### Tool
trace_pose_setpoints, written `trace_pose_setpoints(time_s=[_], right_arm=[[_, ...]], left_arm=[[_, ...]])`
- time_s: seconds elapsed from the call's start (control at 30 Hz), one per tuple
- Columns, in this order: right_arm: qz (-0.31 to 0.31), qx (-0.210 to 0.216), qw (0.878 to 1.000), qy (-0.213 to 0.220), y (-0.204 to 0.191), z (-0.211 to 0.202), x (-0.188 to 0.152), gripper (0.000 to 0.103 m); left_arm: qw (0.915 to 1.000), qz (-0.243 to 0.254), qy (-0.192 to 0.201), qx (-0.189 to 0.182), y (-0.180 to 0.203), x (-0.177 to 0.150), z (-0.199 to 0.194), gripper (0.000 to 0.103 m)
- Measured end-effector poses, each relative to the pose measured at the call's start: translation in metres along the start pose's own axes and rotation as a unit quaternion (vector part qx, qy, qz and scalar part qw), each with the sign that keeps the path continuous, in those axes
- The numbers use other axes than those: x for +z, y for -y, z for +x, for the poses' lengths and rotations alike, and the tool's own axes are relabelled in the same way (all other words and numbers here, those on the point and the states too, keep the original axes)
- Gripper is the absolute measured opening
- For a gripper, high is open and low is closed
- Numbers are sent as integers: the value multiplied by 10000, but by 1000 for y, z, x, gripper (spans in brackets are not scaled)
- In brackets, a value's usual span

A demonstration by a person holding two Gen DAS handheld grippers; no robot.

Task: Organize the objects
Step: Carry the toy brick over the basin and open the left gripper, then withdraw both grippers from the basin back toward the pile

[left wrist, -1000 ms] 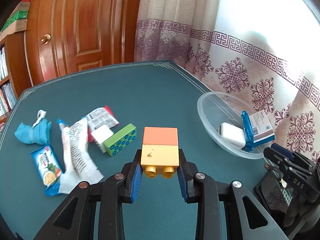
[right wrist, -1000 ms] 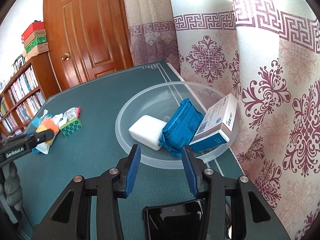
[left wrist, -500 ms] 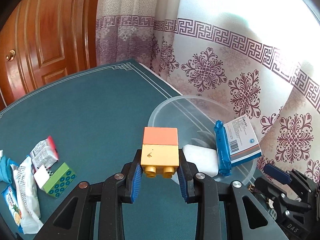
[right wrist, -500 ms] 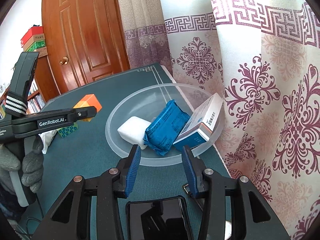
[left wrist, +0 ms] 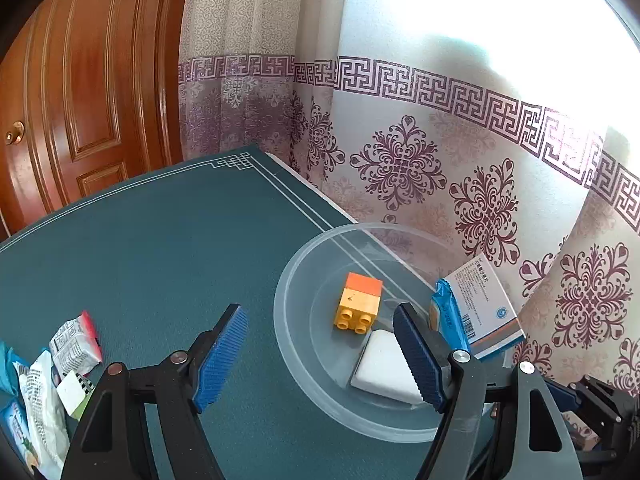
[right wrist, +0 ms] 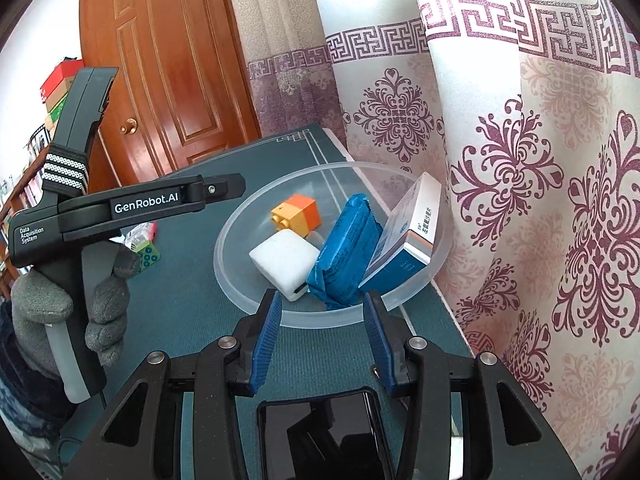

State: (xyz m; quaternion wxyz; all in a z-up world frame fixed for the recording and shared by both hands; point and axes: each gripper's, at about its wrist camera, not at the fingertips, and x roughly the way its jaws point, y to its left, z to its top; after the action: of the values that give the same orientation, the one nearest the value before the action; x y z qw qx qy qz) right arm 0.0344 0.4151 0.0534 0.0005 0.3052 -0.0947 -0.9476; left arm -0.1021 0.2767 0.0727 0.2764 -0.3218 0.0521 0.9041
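Note:
An orange and yellow toy brick (left wrist: 359, 302) lies inside the clear plastic bowl (left wrist: 304, 380), also seen in the right wrist view (right wrist: 297, 216). The bowl (right wrist: 256, 304) also holds a white block (right wrist: 286, 262), a blue packet (right wrist: 347, 252) and a white and blue box (right wrist: 412, 230). My left gripper (left wrist: 320, 358) is open and empty just above the bowl's near rim; it shows from the side in the right wrist view (right wrist: 152, 204). My right gripper (right wrist: 322, 338) is open and empty at the bowl's near edge.
Snack packets (left wrist: 60, 368) and a green brick (right wrist: 146, 256) lie on the teal table (left wrist: 152, 248) to the left. Patterned curtains (right wrist: 540, 200) hang close behind the bowl, at the table's right edge. A wooden door (right wrist: 176, 80) stands at the back.
My left gripper has opened and let go of the orange and yellow brick, which now lies in the bowl. The right gripper has barely moved.

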Motion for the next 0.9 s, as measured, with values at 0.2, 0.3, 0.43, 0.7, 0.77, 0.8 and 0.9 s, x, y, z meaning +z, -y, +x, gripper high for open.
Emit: trace_pose_setpoints(time_s=[0.2,0.3,0.43,0.7,0.77,0.8,0.9], right_arm=[[-59,24,10000,-20,-9,0,-3,44],[-79,36,10000,-40,-13,0,-4,44],[-122,61,9999,-91,-20,2,-7,44],[-167,138,9996,-202,-31,4,-12,45],[-168,155,9995,-219,-33,4,-13,45],[-170,163,9995,-231,-34,4,-13,45],[-180,190,9993,-268,-38,5,-15,45]], left_arm=[[9998,-69,92,184,-7,-8,-13,95],[9994,-30,164,297,-9,-10,-21,98],[9987,40,277,420,-11,-15,-31,102],[9974,187,297,634,-15,-26,-47,102],[9970,175,314,681,-19,-28,-52,102],[9969,158,321,696,-21,-30,-54,102],[9965,80,334,766,-27,-33,-61,102]])
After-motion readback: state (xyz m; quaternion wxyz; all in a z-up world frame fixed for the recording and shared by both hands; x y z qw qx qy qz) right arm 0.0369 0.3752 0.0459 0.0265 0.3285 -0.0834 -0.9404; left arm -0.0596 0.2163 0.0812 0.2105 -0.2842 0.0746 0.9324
